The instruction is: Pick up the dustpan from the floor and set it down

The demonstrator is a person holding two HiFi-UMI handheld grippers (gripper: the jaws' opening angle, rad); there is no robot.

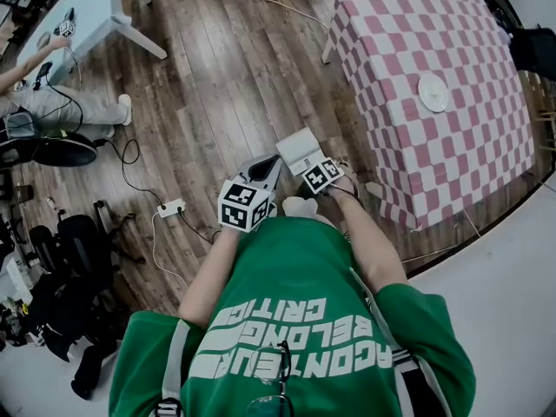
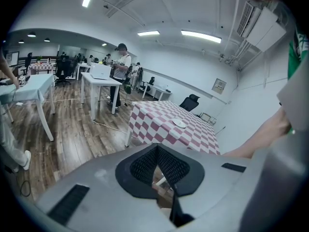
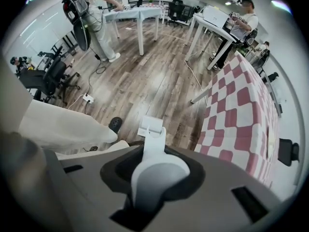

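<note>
Squarely inside the right claw (image 3: 155,151), pinched tight: handle of the white dustpan (image 3: 150,126), pan floorward.

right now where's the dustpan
In the head view the dustpan is at centre frame, just ahead of the person and left of the checked table; its handle is in the right claw.
</note>
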